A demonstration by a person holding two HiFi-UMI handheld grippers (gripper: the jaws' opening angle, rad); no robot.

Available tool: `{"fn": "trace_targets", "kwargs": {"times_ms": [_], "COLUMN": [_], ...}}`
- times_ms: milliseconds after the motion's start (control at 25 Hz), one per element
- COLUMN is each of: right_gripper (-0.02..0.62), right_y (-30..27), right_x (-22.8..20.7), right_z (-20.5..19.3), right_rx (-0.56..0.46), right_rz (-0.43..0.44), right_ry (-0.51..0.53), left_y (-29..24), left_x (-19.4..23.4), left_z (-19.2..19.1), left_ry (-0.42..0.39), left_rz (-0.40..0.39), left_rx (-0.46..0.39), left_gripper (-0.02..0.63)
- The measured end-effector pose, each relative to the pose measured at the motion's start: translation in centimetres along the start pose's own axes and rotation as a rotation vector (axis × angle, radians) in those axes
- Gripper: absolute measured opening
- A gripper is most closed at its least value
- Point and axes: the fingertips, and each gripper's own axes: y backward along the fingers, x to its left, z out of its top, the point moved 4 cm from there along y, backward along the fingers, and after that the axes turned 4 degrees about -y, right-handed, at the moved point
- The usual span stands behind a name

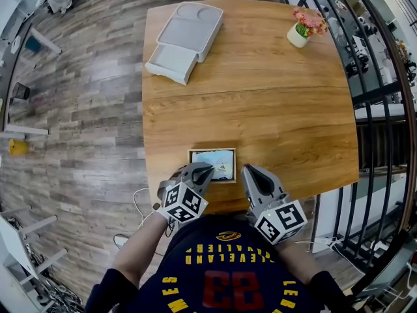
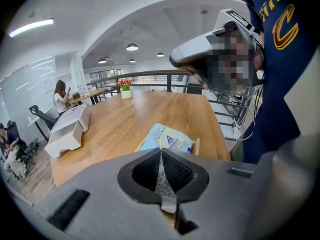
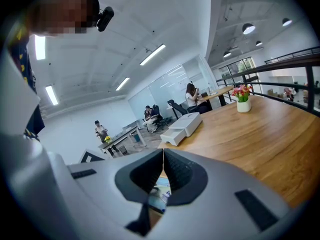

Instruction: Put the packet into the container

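packet [image 1: 219, 160] in wooden container [image 1: 212, 150], left claw [image 1: 207, 170] pinching its edge

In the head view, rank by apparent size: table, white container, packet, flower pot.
Table
White container
Packet and flower pot: about alike, so unranked.

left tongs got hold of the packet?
Yes, the left gripper view shows the left tongs shut on the near edge of the packet.
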Motion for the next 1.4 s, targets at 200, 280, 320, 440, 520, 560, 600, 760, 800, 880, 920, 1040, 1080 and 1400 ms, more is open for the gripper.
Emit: {"fn": "trace_targets", "kwargs": {"times_ms": [200,280,320,440,520,560,600,760,800,880,920,1040,1080,1400], "right_gripper": [0.011,0.012,0.011,0.011,0.011,0.011,0.011,0.011,0.011,0.011,0.012,0.011,0.012,0.011], "right_y": [-0.3,-0.5,-0.5,-0.7,-0.7,-0.7,-0.7,-0.6,-0.6,-0.5,-0.5,-0.5,-0.5,-0.6], "right_x": [-0.1,-0.2,-0.2,-0.1,-0.1,-0.1,-0.1,-0.1,-0.1,-0.1,0.0,0.0,0.1,0.5], "right_z": [0.0,0.0,0.0,0.0,-0.1,-0.1,0.0,0.0,0.0,-0.1,-0.1,-0.2,-0.3,0.0], "right_rx": [0.006,0.008,0.009,0.012,0.011,0.011,0.012,0.011,0.01,0.009,0.009,0.007,0.007,0.004], "right_rz": [0.003,0.0,0.0,-0.001,-0.004,-0.005,-0.006,-0.009,-0.011,-0.013,-0.012,-0.016,-0.017,-0.011], "right_ry": [0.002,-0.001,0.0,-0.001,-0.007,-0.008,-0.007,-0.006,-0.008,-0.007,-0.004,-0.008,-0.012,0.002], "left_y": [-0.6,-0.8,-0.8,-0.9,-1.1,-1.1,-1.2,-1.4,-1.4,-1.5,-1.6,-1.6,-1.7,-1.2], "left_x": [0.0,0.0,0.0,0.0,-0.1,-0.1,-0.1,-0.1,-0.1,-0.1,-0.1,-0.1,0.0,0.7], "left_z": [-0.5,-0.6,-0.6,-0.8,-0.9,-1.0,-1.0,-1.3,-1.4,-1.6,-1.6,-1.7,-1.7,-0.7], "left_ry": [-0.001,-0.004,-0.004,-0.001,0.0,0.001,0.001,0.003,0.004,0.015,0.025,0.043,0.042,0.052], "left_rz": [-0.006,-0.008,-0.01,-0.015,-0.016,-0.017,-0.019,-0.023,-0.024,-0.025,-0.027,-0.032,-0.033,0.003], "left_rx": [0.015,0.019,0.021,0.03,0.036,0.039,0.042,0.053,0.054,0.053,0.051,0.049,0.049,-0.004], "left_gripper": [0.011,0.011,0.011,0.011,0.011,0.011,0.011,0.012,0.012,0.012,0.012,0.012,0.012,0.158]}}
